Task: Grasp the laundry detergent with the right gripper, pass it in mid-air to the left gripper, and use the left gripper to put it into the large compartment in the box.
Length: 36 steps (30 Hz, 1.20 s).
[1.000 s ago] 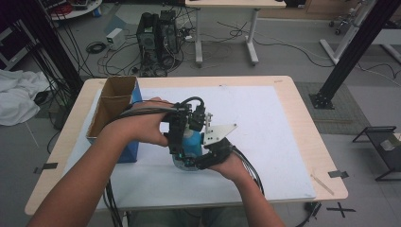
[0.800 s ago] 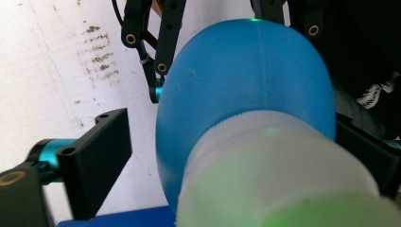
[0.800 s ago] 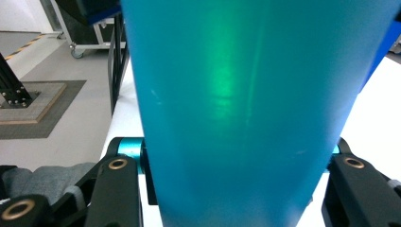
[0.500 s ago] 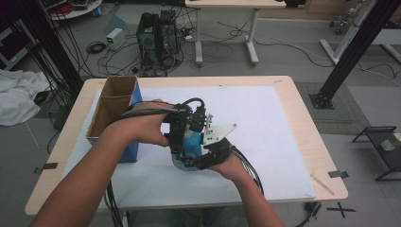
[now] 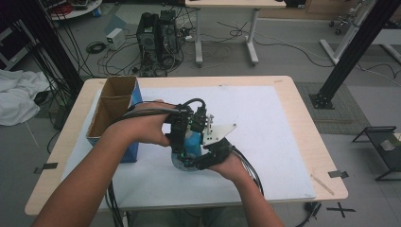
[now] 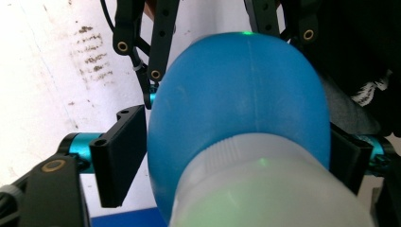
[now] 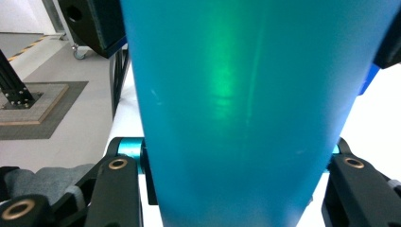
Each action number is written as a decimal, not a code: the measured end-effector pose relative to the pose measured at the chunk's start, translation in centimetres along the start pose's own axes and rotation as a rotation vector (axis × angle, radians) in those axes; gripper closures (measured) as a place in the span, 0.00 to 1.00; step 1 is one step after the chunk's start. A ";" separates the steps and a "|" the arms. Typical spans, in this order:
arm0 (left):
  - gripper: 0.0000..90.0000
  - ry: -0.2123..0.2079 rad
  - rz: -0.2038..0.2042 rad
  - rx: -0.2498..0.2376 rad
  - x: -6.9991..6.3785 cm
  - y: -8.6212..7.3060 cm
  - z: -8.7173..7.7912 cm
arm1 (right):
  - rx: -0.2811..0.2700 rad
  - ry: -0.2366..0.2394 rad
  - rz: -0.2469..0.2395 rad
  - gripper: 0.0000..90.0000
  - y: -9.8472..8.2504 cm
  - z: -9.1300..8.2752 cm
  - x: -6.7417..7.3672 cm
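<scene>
Two grippers meet over the middle of the white-covered table [image 5: 283,142], and both are mine. To the left of my hands stands an open cardboard box with blue sides [image 5: 113,106], brown inside and set well apart from the work. Between the grippers sits the blue plastic bottle [image 5: 191,142], roughly upright on the white sheet, its translucent whitish cap [image 6: 265,189] looming at the front of the left gripper view. My right gripper [image 5: 208,158] comes in low from the near side and is clamped on the bottle's body; in the right gripper view the blue wall fills the space between the black jaws, pressed against both. My left gripper [image 5: 182,127] reaches down from above, and its jaws have just been closing around the bottle's upper part. In the left gripper view, the left pad [image 6: 120,153] stands just beside the blue shoulder, and the right pad [image 6: 347,156] is half hidden behind it, so I cannot tell whether either one presses yet.
</scene>
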<state>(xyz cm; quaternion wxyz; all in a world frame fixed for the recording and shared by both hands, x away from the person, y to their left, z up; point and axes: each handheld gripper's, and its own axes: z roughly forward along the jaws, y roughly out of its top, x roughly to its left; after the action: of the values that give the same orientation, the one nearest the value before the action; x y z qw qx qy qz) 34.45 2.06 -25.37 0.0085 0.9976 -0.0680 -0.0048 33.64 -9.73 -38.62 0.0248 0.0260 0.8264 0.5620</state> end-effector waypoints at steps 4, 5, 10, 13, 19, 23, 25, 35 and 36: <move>0.25 0.002 -0.007 -0.001 -0.1 0.0 0.0 | 0.003 0.001 -0.008 0.50 0.0 0.0 0.0; 0.26 0.001 -0.007 0.002 -0.1 0.0 0.0 | 0.003 0.003 -0.005 0.50 0.0 0.0 0.0; 0.32 -0.011 -0.003 0.008 -0.2 0.0 0.0 | -0.007 -0.003 -0.001 0.50 0.1 0.0 0.0; 0.33 -0.011 0.005 0.004 -0.1 0.0 0.0 | -0.004 -0.003 -0.006 0.50 0.1 0.1 0.0; 0.37 -0.016 0.000 0.010 -0.2 0.1 0.1 | 0.003 0.002 0.000 0.50 0.0 0.1 0.1; 0.41 -0.013 0.001 0.010 -0.2 0.1 0.0 | -0.006 -0.003 -0.004 0.50 0.1 0.0 0.1; 0.42 -0.014 0.002 0.012 -0.2 0.1 -0.1 | -0.009 -0.003 -0.006 0.50 0.1 0.0 0.1; 0.43 -0.008 0.005 0.010 -0.3 0.1 -0.1 | 0.002 0.010 0.013 0.49 0.1 -0.1 0.2; 0.44 -0.009 0.003 0.013 -0.3 0.1 -0.2 | -0.001 0.011 0.005 0.49 0.1 -0.1 0.2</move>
<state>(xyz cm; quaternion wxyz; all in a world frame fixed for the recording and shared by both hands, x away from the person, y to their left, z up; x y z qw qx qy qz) 34.15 2.03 -25.14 0.0018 0.9975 -0.0695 -0.0088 33.44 -9.77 -38.45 0.0190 0.0250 0.8263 0.5624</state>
